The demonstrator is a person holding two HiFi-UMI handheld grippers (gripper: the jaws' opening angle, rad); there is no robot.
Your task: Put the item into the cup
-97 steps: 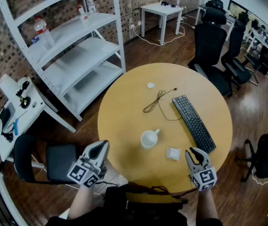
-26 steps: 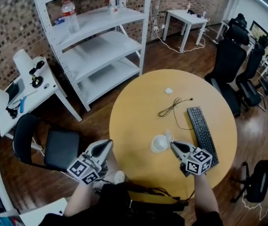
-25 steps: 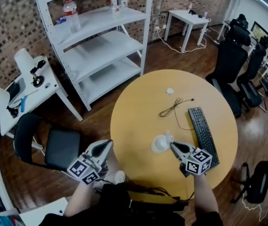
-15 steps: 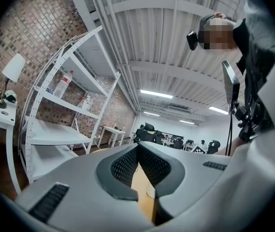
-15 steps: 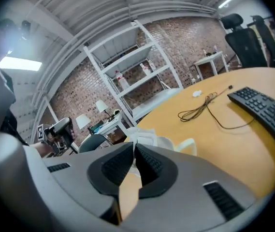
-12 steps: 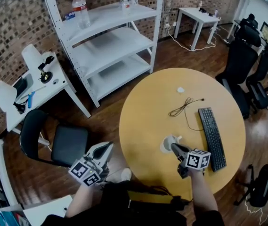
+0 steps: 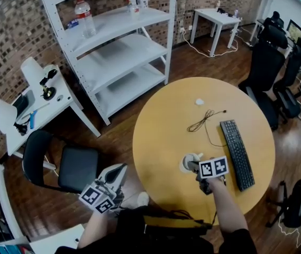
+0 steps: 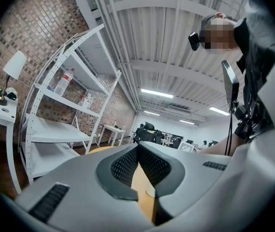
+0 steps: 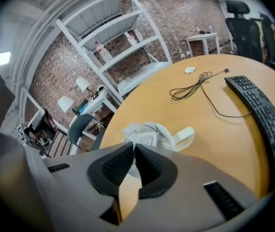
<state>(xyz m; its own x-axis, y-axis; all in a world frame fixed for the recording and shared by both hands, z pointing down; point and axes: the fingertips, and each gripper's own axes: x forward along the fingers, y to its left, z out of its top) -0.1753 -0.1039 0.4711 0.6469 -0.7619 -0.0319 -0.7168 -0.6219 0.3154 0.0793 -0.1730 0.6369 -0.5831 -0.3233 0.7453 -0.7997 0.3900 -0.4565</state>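
The round wooden table [image 7: 155, 136] takes most of the head view, with the white shelf rack [image 7: 113, 46] behind it and a black keyboard [image 7: 237, 153] lying at its right side. The left gripper [image 8: 138, 149] is held off the table edge, away from the work; its pads are pressed together and nothing is between them. The right gripper [image 9: 134, 151] points down at a slant to the white cup [image 9: 173, 140], which stands upright on the table with its handle turned to the right in the right gripper view. The task's thing, a crumpled white packet [image 9: 139, 131], is already in the mouth of the cup, but part of it stands above the rim. The right jaws are almost together, only a thin slit between them, and they seem to pinch the near edge of the packet. I judge the step in hand is the release. To do it well, the gripper should first go a little lower, so that the packet is below the rim, and only then open — slowly and not wide, because the cup is light and a push from the side could tip it. After that the gripper should go away along its own line, not across the rim.
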